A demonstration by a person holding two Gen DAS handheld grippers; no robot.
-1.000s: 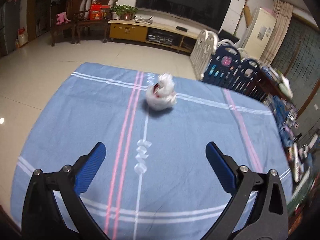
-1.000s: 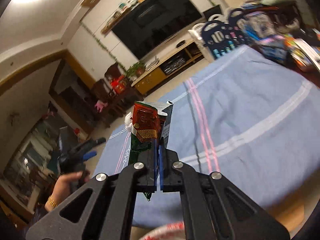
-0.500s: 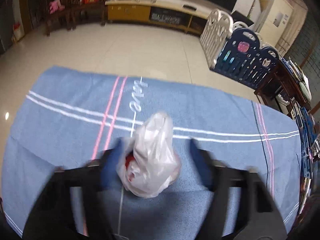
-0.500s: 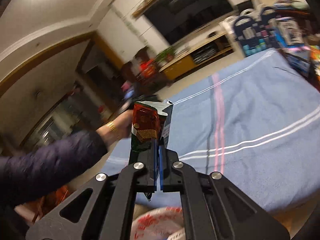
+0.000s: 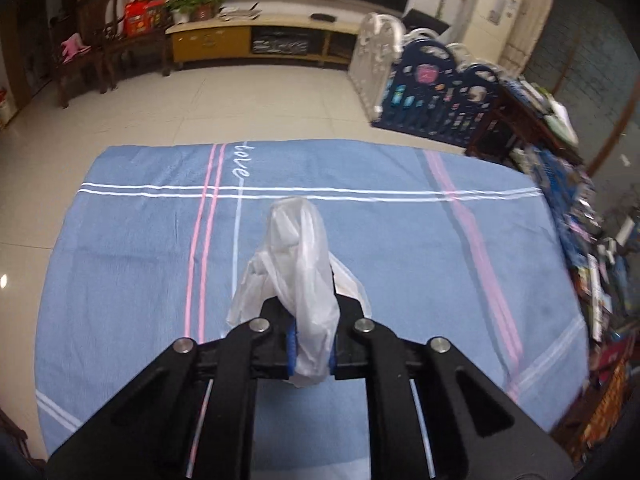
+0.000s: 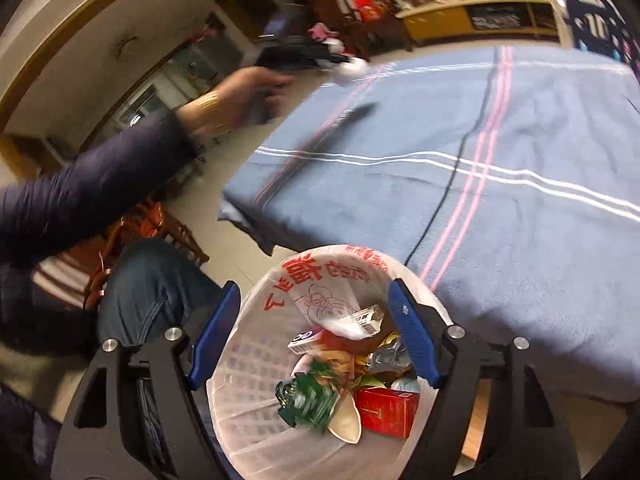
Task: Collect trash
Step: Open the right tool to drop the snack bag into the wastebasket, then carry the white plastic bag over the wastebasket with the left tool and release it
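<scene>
A: So, where do we stand on the white plastic bag (image 5: 298, 276)?

B: We have it pinched in the left gripper (image 5: 313, 346), blue pads (image 5: 291, 345) pressed into the crumpled film low down. The bag's long axis runs forward along the fingers, knot end pointing away from us over the blue tablecloth (image 5: 120, 264)

A: And the right gripper (image 6: 316, 332)?

B: Spread wide, nothing between its fingers. It hangs right over the lined trash bin (image 6: 256, 376), which sits off the near edge of the table, just beside our knee

A: What's in the bin?

B: A green wrapper (image 6: 306, 398), a red box (image 6: 386, 410), other packets. Can't tell them all apart

A: So which way is the bin from the left gripper?

B: In the right wrist view our left hand (image 6: 244, 96) is out over the far corner of the cloth, well apart from the bin. The bin lies back toward us and to the right of it. The right gripper is far nearer the bin, but the bag is in the left

A: Then we judge the next move is the left pulling back and across to the bin mouth?

B: Yes. The risk is the loose film dragging on the cloth or catching the bin liner's rim on the way
</scene>
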